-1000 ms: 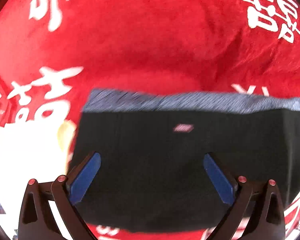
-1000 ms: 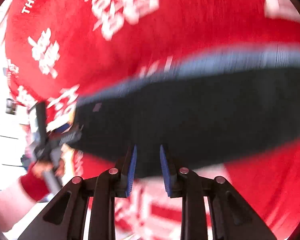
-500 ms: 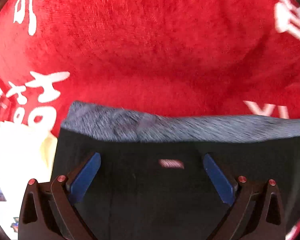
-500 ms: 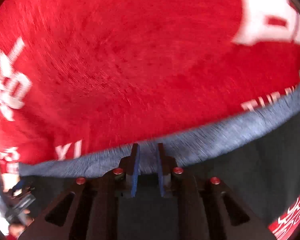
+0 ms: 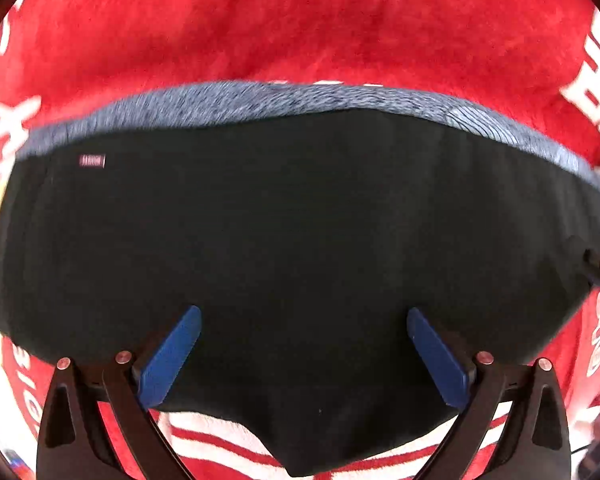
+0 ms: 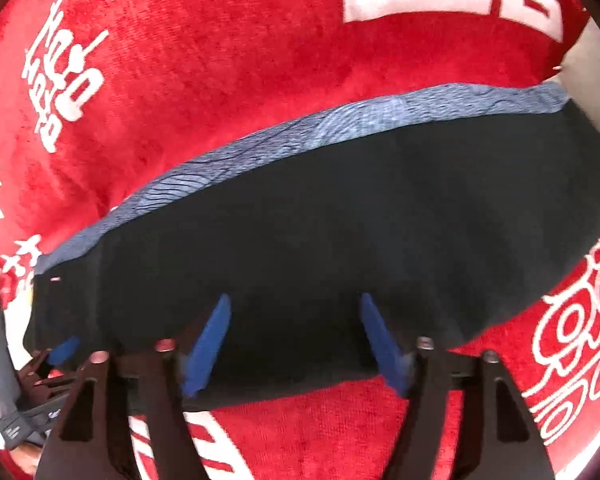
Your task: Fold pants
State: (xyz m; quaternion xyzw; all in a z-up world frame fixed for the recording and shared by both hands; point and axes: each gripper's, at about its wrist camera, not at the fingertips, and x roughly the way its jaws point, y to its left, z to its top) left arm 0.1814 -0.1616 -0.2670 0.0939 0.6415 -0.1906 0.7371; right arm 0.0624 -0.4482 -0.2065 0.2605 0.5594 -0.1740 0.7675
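The pants (image 5: pixel 300 216) are black with a blue-grey patterned waistband (image 5: pixel 300 98) along their far edge, and they lie folded flat on a red blanket (image 5: pixel 300 20). A small pink label (image 5: pixel 92 161) sits near their left corner. My left gripper (image 5: pixel 304 320) hovers over the near part of the pants with its jaws wide and nothing between them. In the right wrist view the same pants (image 6: pixel 340 216) and waistband (image 6: pixel 340 124) run across the picture. My right gripper (image 6: pixel 294 304) is opening above the cloth, and its blue pads do not press on anything.
The red blanket (image 6: pixel 180 60) has white characters and covers the whole surface under the pants. The left gripper's body (image 6: pixel 40 360) shows at the lower left of the right wrist view. A pale strip beyond the blanket's edge (image 6: pixel 588 60) appears at the upper right.
The right gripper, pinched on the waistband edge earlier, has let go and spread its jaws. Both grippers have drawn back toward the near side, so the whole folded pants now show.
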